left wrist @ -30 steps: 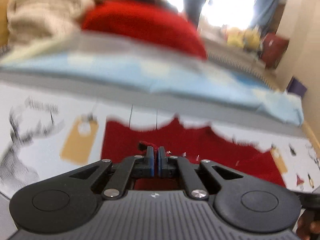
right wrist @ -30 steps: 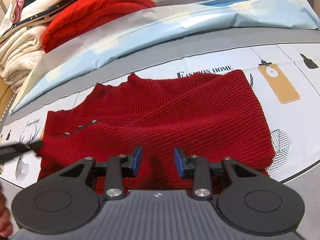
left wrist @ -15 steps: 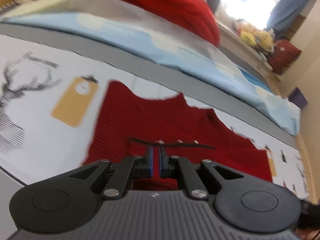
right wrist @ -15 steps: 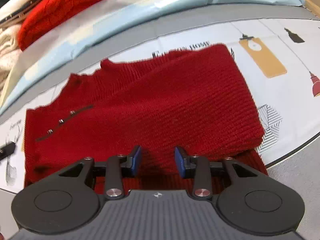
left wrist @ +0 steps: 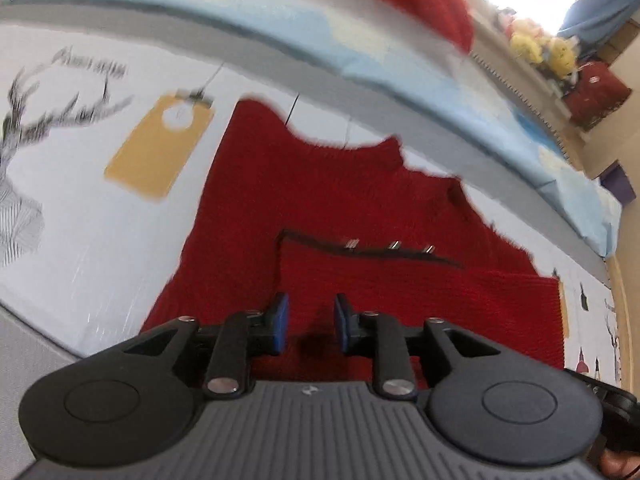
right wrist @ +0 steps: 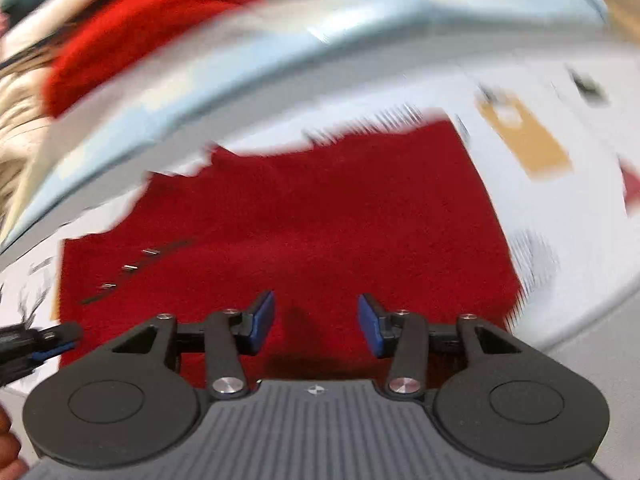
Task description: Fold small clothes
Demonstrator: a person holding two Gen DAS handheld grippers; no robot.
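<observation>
A dark red knit sweater [left wrist: 352, 208] lies flat on the printed white cloth, with a sleeve folded across its body; a black strip with three metal studs [left wrist: 372, 249] crosses it. It also shows in the right wrist view [right wrist: 304, 224]. My left gripper [left wrist: 309, 326] is open and empty just above the sweater's near edge. My right gripper [right wrist: 316, 322] is open and empty above the sweater's near edge. The left gripper's tip [right wrist: 44, 340] shows at the left edge of the right wrist view.
The white cloth [left wrist: 100, 220] has deer and tag prints. A light blue sheet [left wrist: 360, 52] lies behind the sweater. A pile of clothes with a bright red garment [right wrist: 144, 28] sits at the back. A shelf with yellow toys [left wrist: 536, 48] is far right.
My left gripper has opened and let go of the sweater's sleeve, which now lies folded on the body. My right gripper has opened wider and both views have shifted.
</observation>
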